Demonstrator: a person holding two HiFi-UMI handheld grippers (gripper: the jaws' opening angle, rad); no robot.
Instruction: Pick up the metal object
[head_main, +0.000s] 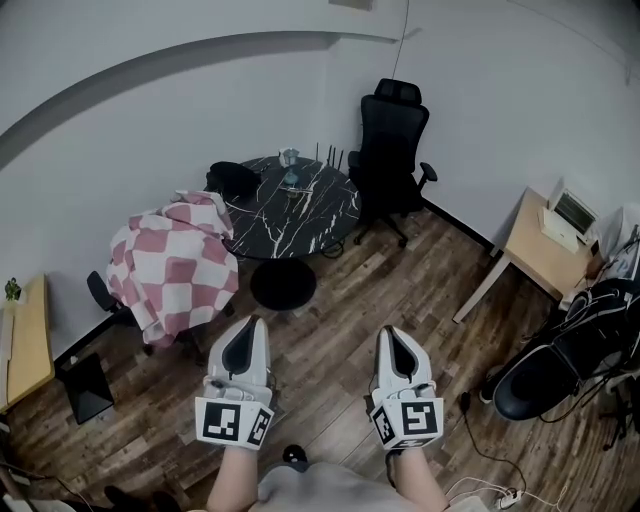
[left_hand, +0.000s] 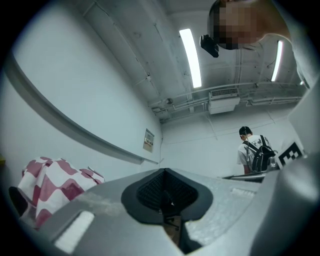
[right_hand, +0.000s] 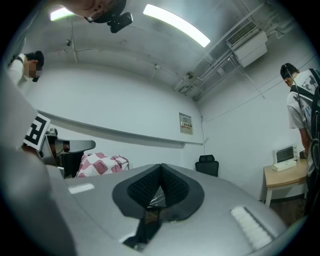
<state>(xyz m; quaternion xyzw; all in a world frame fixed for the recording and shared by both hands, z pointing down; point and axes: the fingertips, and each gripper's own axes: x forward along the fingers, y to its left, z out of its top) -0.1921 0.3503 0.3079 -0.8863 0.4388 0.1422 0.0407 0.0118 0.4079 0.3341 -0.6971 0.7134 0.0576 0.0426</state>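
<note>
1. Two tongs, the left gripper (head_main: 248, 325) and the right gripper (head_main: 393, 332), are held side by side well short of the round black marble table (head_main: 325, 215). Both pairs of jaws are pressed together with nothing between them.
2. To do this well, I'd say, walk up to the table past the black stool (head_main: 283, 284) just in front of it. Part one gripper's jaws before reaching in.
3. Left of the table a pink-checked blanket (head_main: 172, 262) is draped over a chair, so the stool side looks the freer approach.
4. Near the table's middle stand a few small items (head_main: 291, 180). The metal object is presumably among them, but they are too small to tell which, or how it looks.
</note>
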